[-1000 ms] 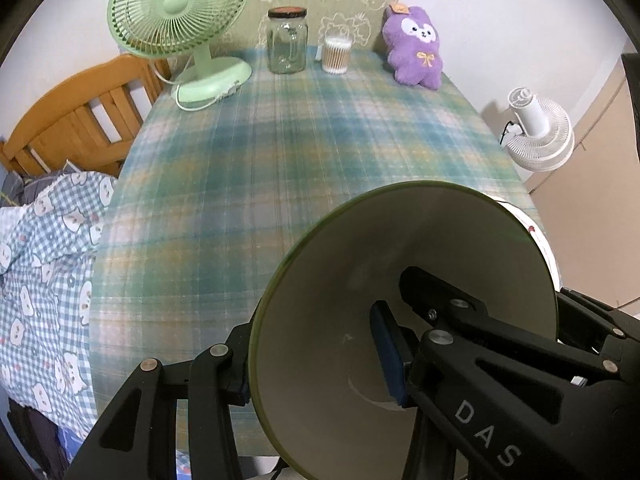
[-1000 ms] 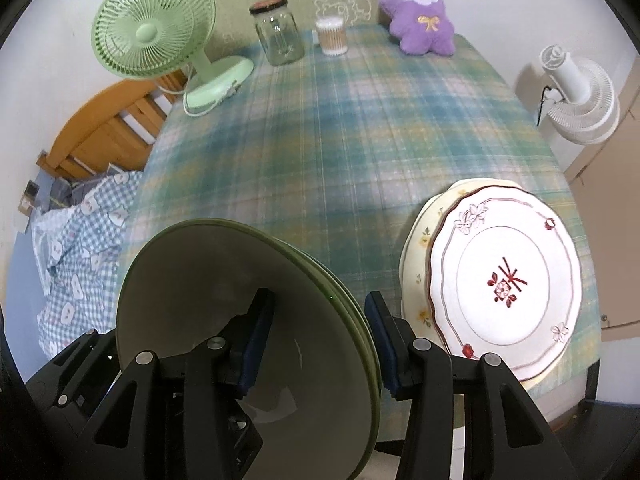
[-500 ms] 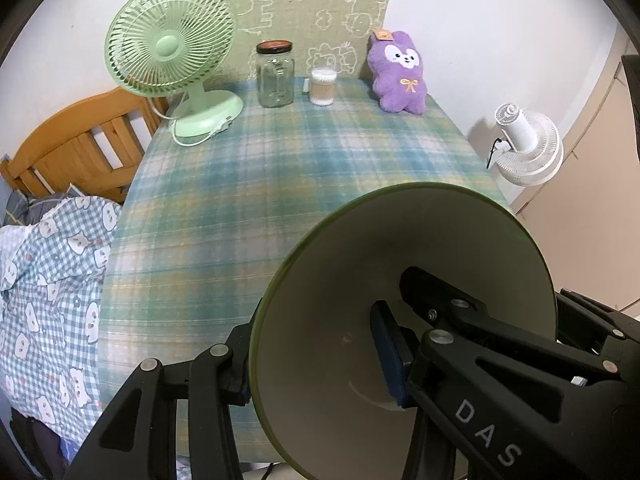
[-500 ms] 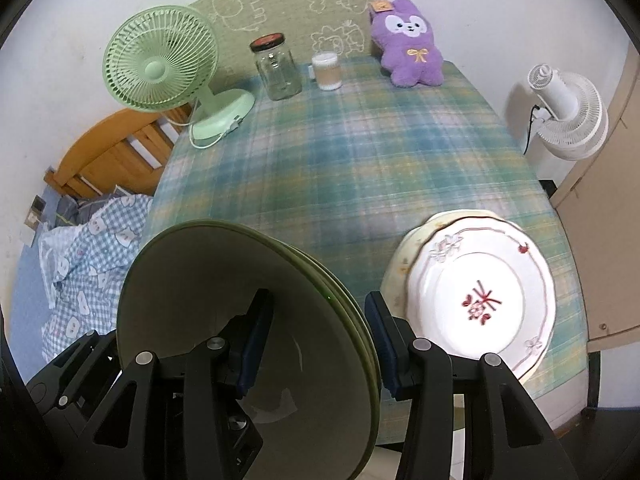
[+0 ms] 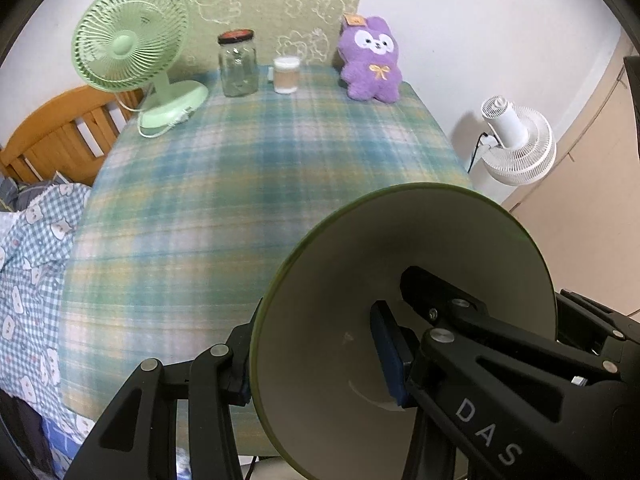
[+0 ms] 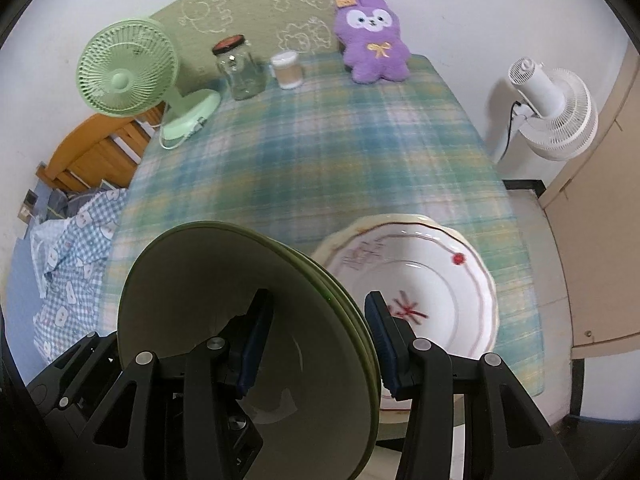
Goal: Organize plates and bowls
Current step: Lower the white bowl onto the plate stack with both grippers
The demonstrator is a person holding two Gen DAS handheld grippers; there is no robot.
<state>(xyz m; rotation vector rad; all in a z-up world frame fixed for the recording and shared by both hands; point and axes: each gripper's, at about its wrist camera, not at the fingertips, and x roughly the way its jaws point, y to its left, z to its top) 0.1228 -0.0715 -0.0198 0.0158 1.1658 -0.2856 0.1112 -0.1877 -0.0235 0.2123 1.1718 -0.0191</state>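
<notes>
Two grippers share one load: the left gripper (image 5: 316, 354) and the right gripper (image 6: 318, 340) each stand clamped on the rim of the green bowls (image 6: 248, 320), which in the right wrist view look like a nested stack of two or three, though the blur leaves the count unsure. Over the last second both cameras have risen and drawn back, so the stack is lifted clear above the near edge of the plaid table (image 5: 256, 184), beside the floral plates (image 6: 432, 280) at its near right corner. The bowls are tipped on edge, mouths facing left, their axis near level.
</notes>
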